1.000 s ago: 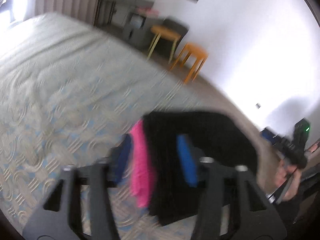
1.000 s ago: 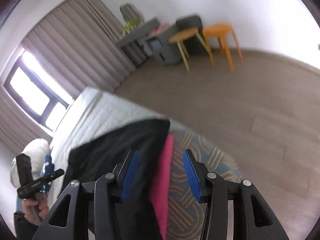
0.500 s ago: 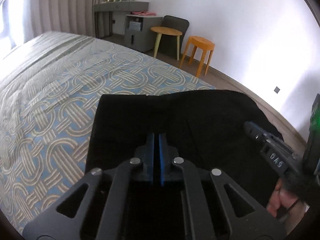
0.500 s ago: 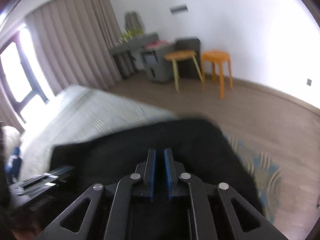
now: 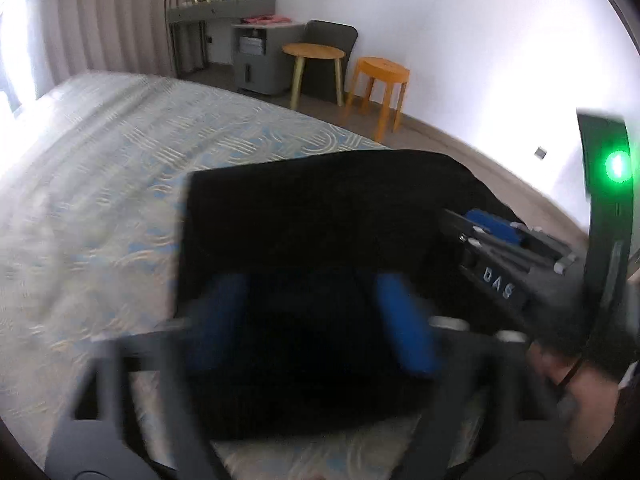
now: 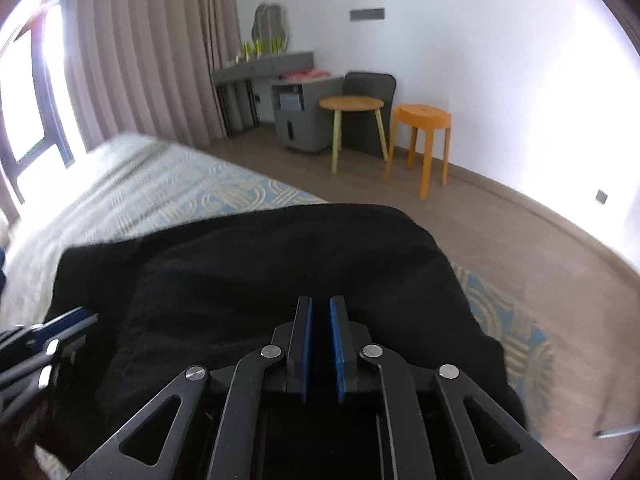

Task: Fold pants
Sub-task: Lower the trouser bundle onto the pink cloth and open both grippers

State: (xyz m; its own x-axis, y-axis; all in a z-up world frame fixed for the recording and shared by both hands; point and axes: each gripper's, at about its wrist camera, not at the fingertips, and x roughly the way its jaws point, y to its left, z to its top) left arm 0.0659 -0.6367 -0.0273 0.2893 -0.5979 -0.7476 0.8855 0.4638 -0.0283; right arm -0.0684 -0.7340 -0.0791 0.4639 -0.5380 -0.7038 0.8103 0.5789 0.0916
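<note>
Left gripper (image 5: 316, 316) has its blue pads spread wide, hovering over the near edge of the black pants (image 5: 320, 216), which lie folded on the patterned bedspread (image 5: 100, 184) at the bed's corner. Right gripper (image 6: 320, 344): pads nearly together, a thin gap showing; whether they pinch the black cloth beneath, cannot tell.

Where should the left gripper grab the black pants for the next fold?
Probably the near left corner of the pants, coming in low from the near side along the bed. The folded edge there lies flat and exposed between the open left gripper.
</note>
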